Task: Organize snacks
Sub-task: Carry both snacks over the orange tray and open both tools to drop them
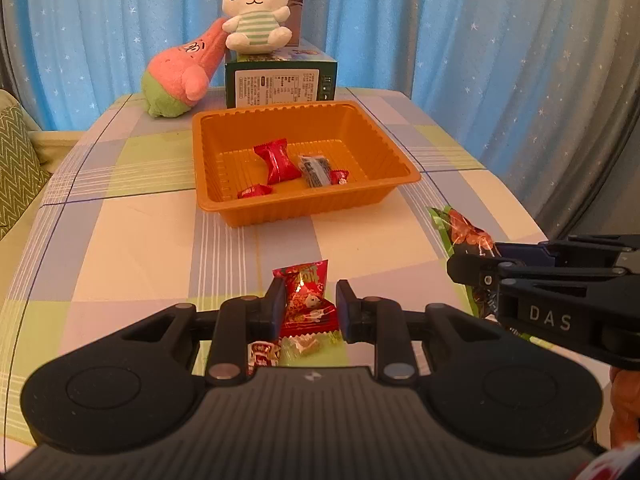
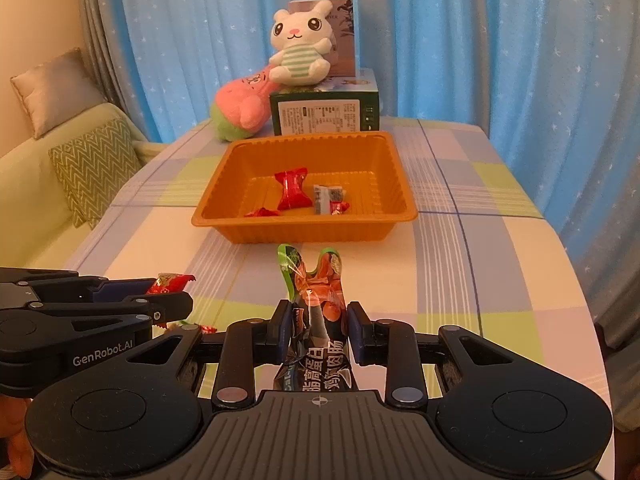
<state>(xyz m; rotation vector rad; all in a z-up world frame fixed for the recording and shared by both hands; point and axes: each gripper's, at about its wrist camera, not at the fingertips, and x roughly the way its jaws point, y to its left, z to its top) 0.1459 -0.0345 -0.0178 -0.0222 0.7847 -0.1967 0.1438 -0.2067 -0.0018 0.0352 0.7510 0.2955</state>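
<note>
The left gripper (image 1: 307,307) is closed on a red snack packet (image 1: 306,300), its pads pressing the wrapper from both sides above the checked tablecloth (image 1: 140,240). Just below that packet, two small wrapped candies (image 1: 280,352) lie on the cloth near the gripper's body. The right gripper (image 2: 318,330) is clamped on a long sausage pack (image 2: 318,312) with a green and orange top end that sticks up past the fingertips and printed dark foil running back between the jaws. In the left wrist view the same pack (image 1: 466,232) shows at the right, held by the right gripper (image 1: 476,272); in the right wrist view the left gripper (image 2: 176,300) sits at the left edge with the red packet (image 2: 170,282) poking out. Ahead of both, near the middle of the table, stands an orange tray (image 1: 400,160) holding a red bow-shaped candy (image 1: 278,162), a grey-and-white packet (image 1: 316,170) and two small red candies (image 1: 254,191). Behind the tray sits a green box (image 1: 280,80) with a white bunny plush (image 1: 256,12) on top, a pink and green plush (image 1: 180,72) leaning beside it, and a blue star curtain (image 1: 440,40) beyond.
</note>
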